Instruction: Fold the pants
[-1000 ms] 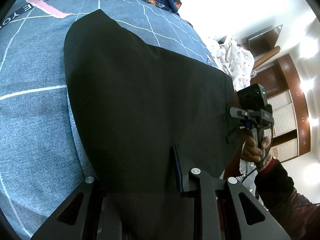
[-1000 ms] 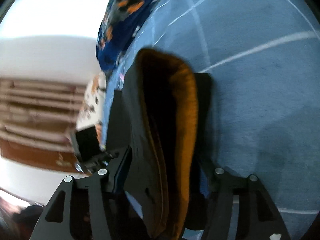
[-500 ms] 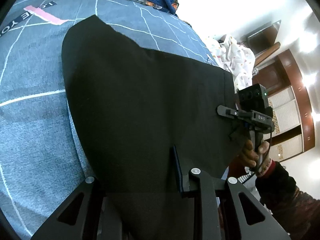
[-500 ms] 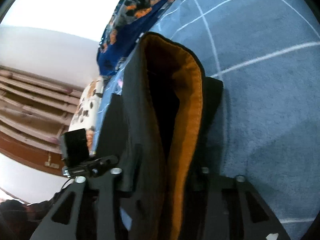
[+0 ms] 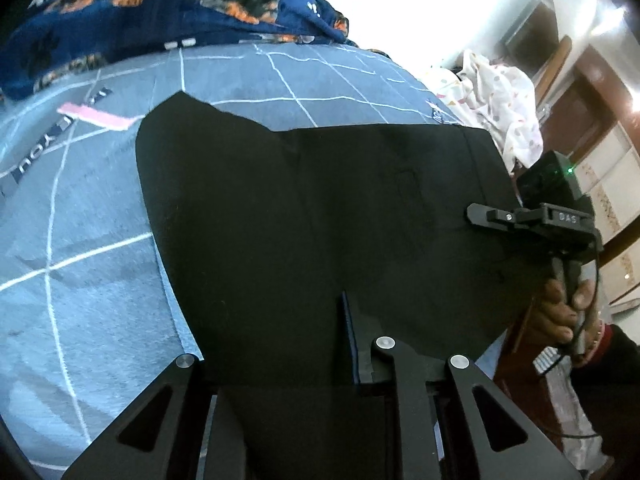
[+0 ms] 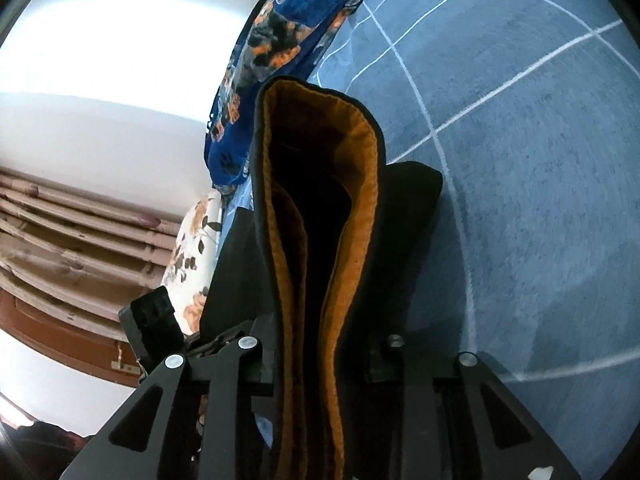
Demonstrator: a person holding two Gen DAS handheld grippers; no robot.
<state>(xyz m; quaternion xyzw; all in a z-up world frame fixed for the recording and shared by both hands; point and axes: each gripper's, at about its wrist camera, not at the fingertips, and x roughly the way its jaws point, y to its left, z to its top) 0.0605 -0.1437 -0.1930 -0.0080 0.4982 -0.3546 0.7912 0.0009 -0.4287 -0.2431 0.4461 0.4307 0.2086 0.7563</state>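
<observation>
Black pants [image 5: 320,208] lie spread on the bed. My left gripper [image 5: 320,344] has their near edge between its fingers, the jaws closing, and the cloth hides the left finger. At the pants' right edge, held in a hand [image 5: 560,312], my right gripper [image 5: 480,215] grips the cloth. Its own view shows the folded waistband with its orange lining [image 6: 360,200] standing up between the closing jaws of the right gripper [image 6: 320,360], pads pressing on it. The left gripper [image 6: 208,346] shows at the lower left there.
The bed sheet [image 5: 80,280] is blue-grey with white grid lines. A navy blanket with orange print [image 5: 180,0] lies along the far side. White spotted cloth [image 5: 504,96] and a wooden wardrobe [image 5: 592,128] stand at the right. A floral pillow [image 6: 192,248] sits beyond the bed's edge.
The right gripper's jaws have narrowed onto the waistband. The left gripper has lifted and tilted, so more of the blanket shows. The right gripper has shifted along the pants' edge.
</observation>
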